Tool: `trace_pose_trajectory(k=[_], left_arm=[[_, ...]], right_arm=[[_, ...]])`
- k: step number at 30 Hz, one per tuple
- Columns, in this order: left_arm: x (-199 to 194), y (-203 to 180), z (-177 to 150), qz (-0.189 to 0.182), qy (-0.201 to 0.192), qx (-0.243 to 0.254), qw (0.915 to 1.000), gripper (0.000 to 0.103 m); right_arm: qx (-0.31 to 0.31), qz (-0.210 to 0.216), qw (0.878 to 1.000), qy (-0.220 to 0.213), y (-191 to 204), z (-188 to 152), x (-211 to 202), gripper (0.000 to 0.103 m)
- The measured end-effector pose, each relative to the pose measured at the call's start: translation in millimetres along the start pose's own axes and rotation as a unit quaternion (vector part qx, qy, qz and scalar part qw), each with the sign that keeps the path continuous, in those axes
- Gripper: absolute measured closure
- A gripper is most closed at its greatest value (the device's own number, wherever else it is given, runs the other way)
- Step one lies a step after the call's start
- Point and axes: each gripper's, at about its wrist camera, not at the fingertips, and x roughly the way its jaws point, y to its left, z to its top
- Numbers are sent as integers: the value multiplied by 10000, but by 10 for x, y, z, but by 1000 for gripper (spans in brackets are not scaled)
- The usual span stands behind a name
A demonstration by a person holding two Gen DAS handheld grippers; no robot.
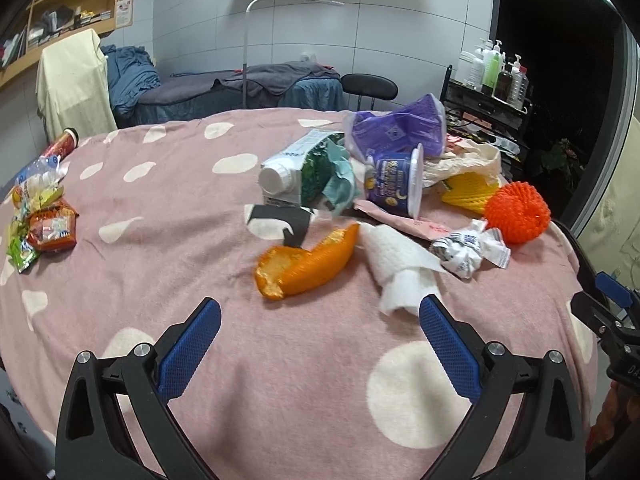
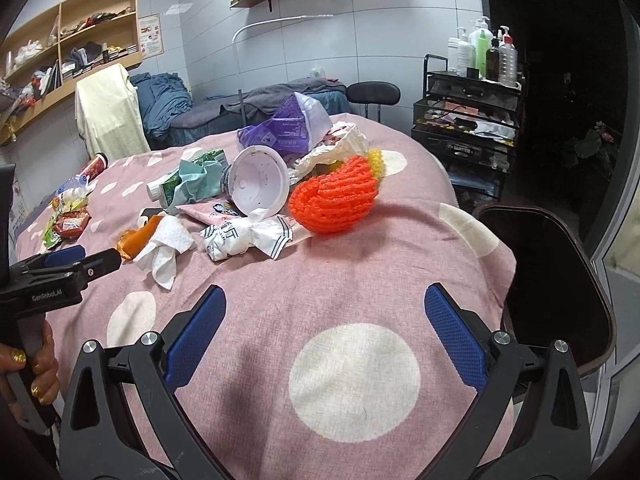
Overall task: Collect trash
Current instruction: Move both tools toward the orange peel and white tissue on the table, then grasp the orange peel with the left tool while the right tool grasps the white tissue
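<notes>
Trash lies on a pink dotted tablecloth (image 1: 160,208). In the left wrist view my left gripper (image 1: 320,316) is open and empty, just short of an orange peel (image 1: 308,264) and a white tissue (image 1: 404,276). Behind them lie a crumpled wrapper (image 1: 468,250), an orange foam net (image 1: 516,212), a milk carton (image 1: 300,172), a tipped cup (image 1: 396,184) and a purple bag (image 1: 400,128). My right gripper (image 2: 324,304) is open and empty over bare cloth, short of the wrapper (image 2: 240,236) and the net (image 2: 336,200). The left gripper also shows at the right wrist view's left edge (image 2: 80,260).
Snack wrappers (image 1: 44,224) and a red can (image 1: 62,146) lie at the table's left. A dark bin (image 2: 552,280) stands by the table's right edge. A black rack with bottles (image 2: 472,120), a chair (image 2: 372,94) and a bed (image 1: 240,88) stand behind.
</notes>
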Motion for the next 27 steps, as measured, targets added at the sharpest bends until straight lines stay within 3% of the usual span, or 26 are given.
trace_pose_trajectory(k=[5, 11, 16, 20, 24, 27], left_arm=[[126, 83, 124, 147, 25, 283, 9995, 8], [475, 152, 160, -8, 609, 571, 9965, 14], [645, 205, 177, -331, 958, 443, 9939, 31], [615, 209, 186, -435, 939, 378, 9939, 59], [522, 149, 165, -180, 780, 509, 9955, 67], [420, 174, 136, -45, 638, 463, 9969, 69]], right_arm=[[-48, 152, 9999, 57, 66, 37, 40, 5], [-172, 333, 9992, 124, 200, 67, 77, 5], [-241, 651, 9974, 210, 361, 124, 121, 5], [-312, 955, 9944, 330, 522, 166, 188, 5], [-518, 1195, 9906, 420, 720, 221, 271, 6], [-653, 1454, 9852, 632, 898, 265, 403, 16]])
